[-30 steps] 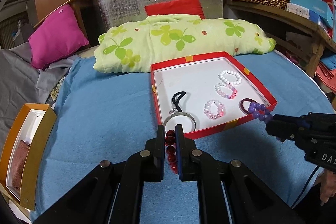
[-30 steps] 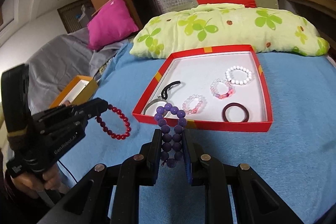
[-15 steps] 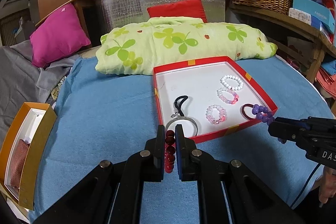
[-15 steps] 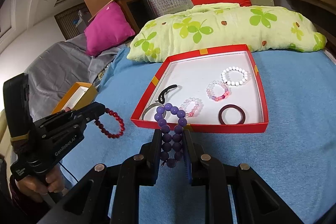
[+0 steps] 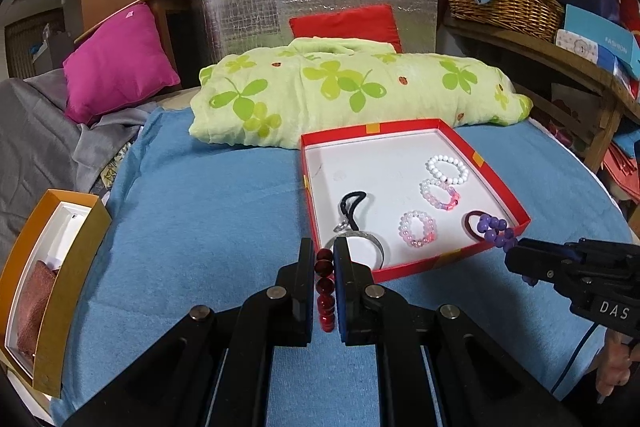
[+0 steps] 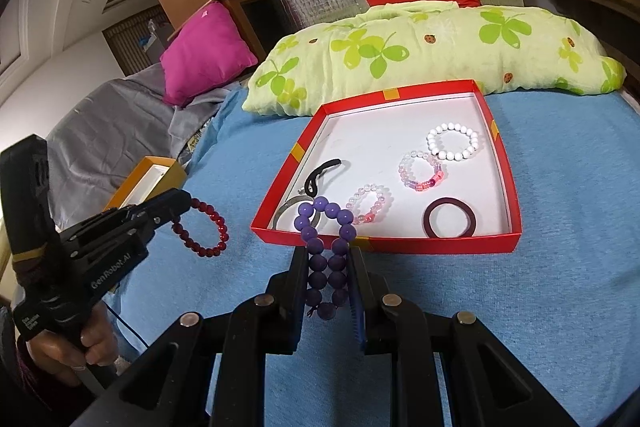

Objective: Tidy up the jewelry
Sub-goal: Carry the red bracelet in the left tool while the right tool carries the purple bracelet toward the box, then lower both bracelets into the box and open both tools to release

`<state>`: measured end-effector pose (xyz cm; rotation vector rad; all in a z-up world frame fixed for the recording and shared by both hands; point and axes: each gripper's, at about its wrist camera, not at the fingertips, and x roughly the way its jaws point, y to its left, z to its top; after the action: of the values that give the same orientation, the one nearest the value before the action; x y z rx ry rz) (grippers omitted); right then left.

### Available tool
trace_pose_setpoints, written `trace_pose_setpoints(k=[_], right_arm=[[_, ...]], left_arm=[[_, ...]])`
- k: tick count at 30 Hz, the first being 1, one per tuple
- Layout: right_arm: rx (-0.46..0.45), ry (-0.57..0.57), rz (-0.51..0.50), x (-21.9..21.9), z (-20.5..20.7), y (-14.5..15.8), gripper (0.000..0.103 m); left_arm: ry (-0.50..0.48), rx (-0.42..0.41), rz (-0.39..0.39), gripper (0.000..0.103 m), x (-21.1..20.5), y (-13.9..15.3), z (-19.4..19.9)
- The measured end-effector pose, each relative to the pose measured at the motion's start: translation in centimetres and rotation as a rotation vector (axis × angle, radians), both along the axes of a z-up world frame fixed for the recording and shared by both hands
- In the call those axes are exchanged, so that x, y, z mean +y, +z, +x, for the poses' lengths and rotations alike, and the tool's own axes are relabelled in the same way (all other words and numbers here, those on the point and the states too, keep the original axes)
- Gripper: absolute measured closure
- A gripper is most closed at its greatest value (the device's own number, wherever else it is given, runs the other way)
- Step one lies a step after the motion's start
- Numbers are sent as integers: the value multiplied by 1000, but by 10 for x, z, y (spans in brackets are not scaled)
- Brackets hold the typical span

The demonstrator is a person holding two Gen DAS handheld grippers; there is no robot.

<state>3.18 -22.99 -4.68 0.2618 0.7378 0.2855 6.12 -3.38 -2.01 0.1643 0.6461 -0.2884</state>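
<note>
My left gripper (image 5: pixel 324 251) is shut on a dark red bead bracelet (image 5: pixel 325 291), seen edge-on between its pads; from the right wrist view that bracelet (image 6: pixel 202 229) hangs as a loop off the left gripper (image 6: pixel 182 203). My right gripper (image 6: pixel 328 255) is shut on a purple bead bracelet (image 6: pixel 325 247), held just short of the near rim of the red tray (image 6: pixel 400 245). In the left wrist view the purple bracelet (image 5: pixel 494 231) sticks out of the right gripper (image 5: pixel 514 251) over the tray's (image 5: pixel 416 269) near right corner.
The tray holds a white bead bracelet (image 6: pixel 452 141), two pink bead bracelets (image 6: pixel 422 171) (image 6: pixel 368 203), a maroon ring (image 6: pixel 450 223), a silver bangle (image 5: pixel 360 243) and a black cord (image 5: pixel 352 207). An orange box (image 5: pixel 60 283) lies at the left. A green-patterned pillow (image 5: pixel 352 91) lies behind the tray on the blue cloth (image 5: pixel 208 219).
Both views have tipped slightly, so the tray sits a little lower in the picture. Both bracelets stay gripped as before.
</note>
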Motion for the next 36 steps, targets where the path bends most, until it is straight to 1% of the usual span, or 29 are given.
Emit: trace_pose_setpoints(k=[5,10,21,29,36], right_arm=[[-10,-8,6,-3,1,1,82],[-21,-18,5,-9,0,4,82],[-48,-75,33,-38,1,14,82],[-62,-113,43,-57,23,22,82],[-65,-134,84,-67,45,26,82]], left_arm=[[19,-14,-1,93,-1,7,3],[33,-42,23,93,-9,15,3],[26,-87,47,93,-32,38,7],[16,-127,40,93,-53,59,20],[9,-141,35,93,-66,68,37]])
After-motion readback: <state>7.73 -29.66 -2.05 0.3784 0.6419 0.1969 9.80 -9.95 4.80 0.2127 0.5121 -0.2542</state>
